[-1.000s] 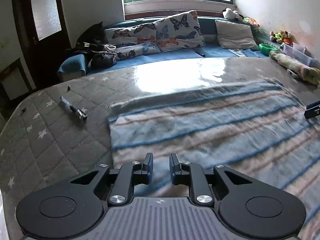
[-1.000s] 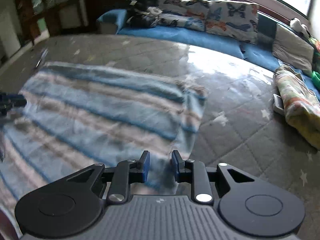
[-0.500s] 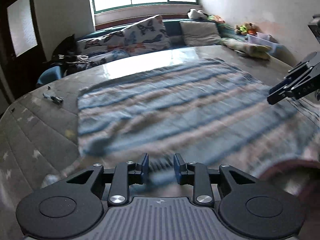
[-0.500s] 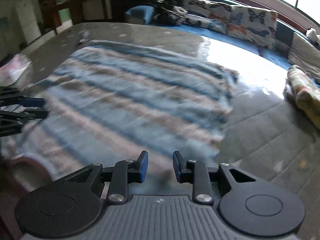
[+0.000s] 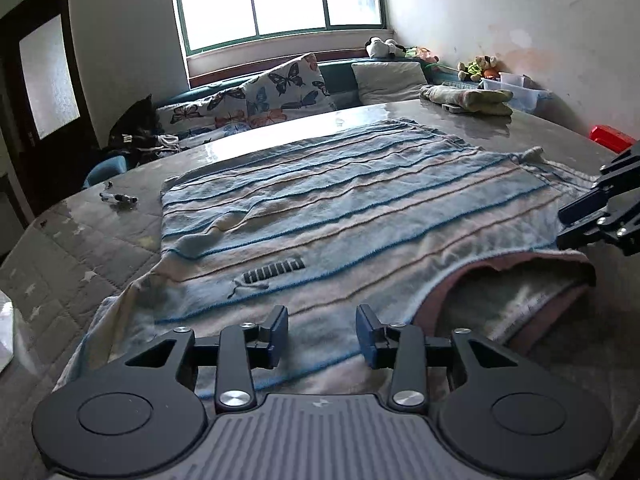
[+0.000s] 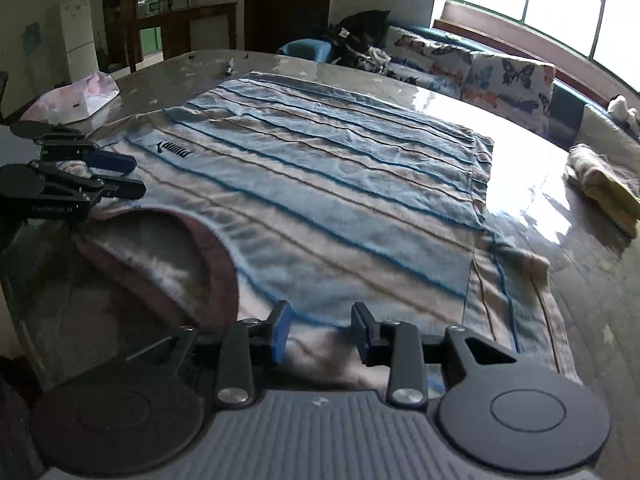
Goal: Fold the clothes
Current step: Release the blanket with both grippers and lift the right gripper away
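Note:
A blue, white and tan striped shirt lies spread flat on the table, its pink-lined neck opening at the near end. My left gripper hovers over the near shoulder to the left of the neck. Its jaws are opening, with the cloth lying under the gap, not pinched. My right gripper stands over the other shoulder, jaws also opening, nothing pressed between the pads. Each gripper shows in the other's view: the right gripper and the left gripper flank the neck.
A grey quilted cover tops the table. A folded yellowish cloth lies at the far right corner, a pen left of the shirt, a red object at the right edge, a pale bag near the left. Butterfly cushions line the sofa beyond.
Both grippers have drawn back from the far part of the shirt to its neck end, and both pairs of jaws stand wider apart. The shirt lies still.

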A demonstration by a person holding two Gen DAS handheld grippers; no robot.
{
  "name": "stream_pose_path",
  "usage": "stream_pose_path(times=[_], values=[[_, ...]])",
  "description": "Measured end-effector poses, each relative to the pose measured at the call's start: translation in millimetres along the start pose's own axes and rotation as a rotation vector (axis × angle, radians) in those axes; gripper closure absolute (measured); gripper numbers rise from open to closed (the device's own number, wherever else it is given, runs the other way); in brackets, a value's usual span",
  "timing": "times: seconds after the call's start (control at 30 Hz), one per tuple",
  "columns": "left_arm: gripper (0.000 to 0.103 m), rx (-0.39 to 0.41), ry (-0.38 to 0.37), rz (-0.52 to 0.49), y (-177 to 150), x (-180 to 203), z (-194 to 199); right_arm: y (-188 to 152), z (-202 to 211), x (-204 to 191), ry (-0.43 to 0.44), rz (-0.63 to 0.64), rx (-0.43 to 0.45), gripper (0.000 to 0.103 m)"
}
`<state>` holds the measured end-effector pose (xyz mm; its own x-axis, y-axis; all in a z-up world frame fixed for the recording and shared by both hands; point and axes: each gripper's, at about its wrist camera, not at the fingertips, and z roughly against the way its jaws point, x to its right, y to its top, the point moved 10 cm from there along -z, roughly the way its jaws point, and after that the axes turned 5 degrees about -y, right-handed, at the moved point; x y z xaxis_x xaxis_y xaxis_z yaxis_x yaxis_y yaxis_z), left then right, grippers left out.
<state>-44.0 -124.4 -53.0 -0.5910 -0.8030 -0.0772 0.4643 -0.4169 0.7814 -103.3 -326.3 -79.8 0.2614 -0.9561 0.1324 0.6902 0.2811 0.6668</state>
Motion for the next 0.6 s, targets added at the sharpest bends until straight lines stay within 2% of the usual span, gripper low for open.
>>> stream_pose_path(times=[0.17,0.27,0.4,0.53,0.6], values=[[0.059,-0.003,0.015,0.0,6.2,-3.5,4.7,-6.8,13.2,6.5,0.014,-0.076,0.029,0.066],[0.055,0.021,0.008,0.014,19.1,-2.2,6.0,-6.9,21.6,30.8,-0.02,-0.168,0.06,0.066],[0.054,0.039,-0.024,0.02,37.3,11.2,-0.9,-15.1,28.4,90.9,-0.161,-0.332,0.087,0.066],[0.042,0.046,-0.08,0.023,51.7,35.2,-13.0,-39.1,29.1,151.6,-0.323,-0.499,0.077,0.066],[0.036,0.041,-0.1,0.016,56.6,47.3,-20.3,-51.8,29.0,170.5,-0.363,-0.554,0.068,0.066]])
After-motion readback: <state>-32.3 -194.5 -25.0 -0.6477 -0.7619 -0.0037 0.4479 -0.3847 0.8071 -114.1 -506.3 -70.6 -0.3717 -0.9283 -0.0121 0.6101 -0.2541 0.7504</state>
